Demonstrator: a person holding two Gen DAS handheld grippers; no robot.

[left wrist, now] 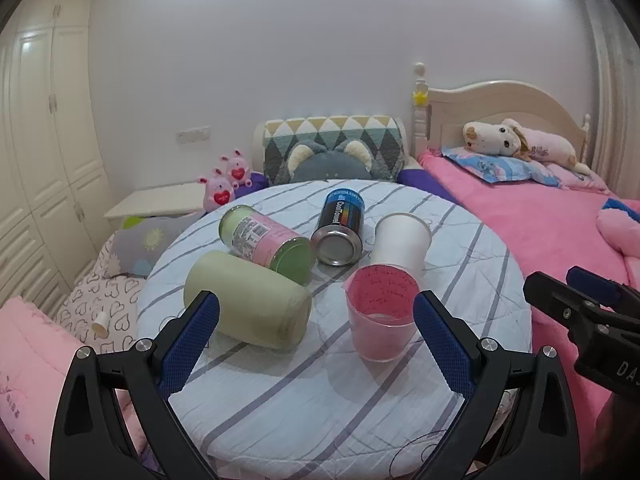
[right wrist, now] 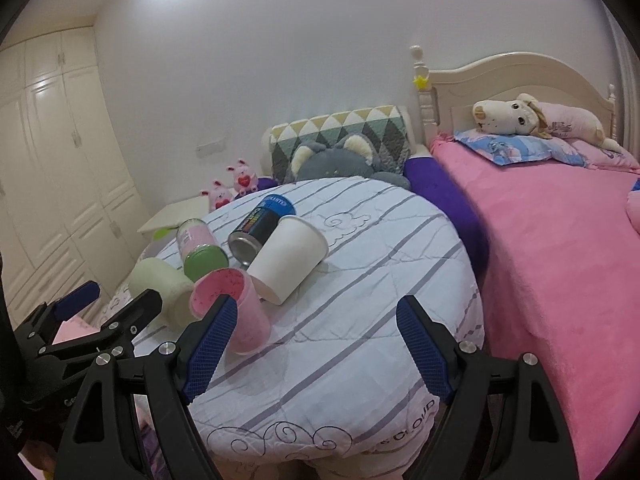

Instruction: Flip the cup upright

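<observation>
A pink translucent cup (left wrist: 382, 314) stands upright on the round striped table (left wrist: 320, 392), mouth up. It also shows in the right wrist view (right wrist: 236, 312). A white paper cup (left wrist: 400, 246) lies on its side behind it, mouth toward the cameras; in the right wrist view (right wrist: 290, 258) it lies tilted. My left gripper (left wrist: 316, 332) is open and empty, its fingers either side of the pink cup and a pale green cylinder (left wrist: 248, 306). My right gripper (right wrist: 316, 340) is open and empty, its left finger just in front of the pink cup.
A pink-and-green can (left wrist: 266, 242) and a black-blue can (left wrist: 340, 228) lie on their sides at the table's back. A pink bed (right wrist: 560, 260) runs along the right. Cushions and plush toys (left wrist: 328, 156) sit behind the table. The right gripper shows at the right (left wrist: 580, 316).
</observation>
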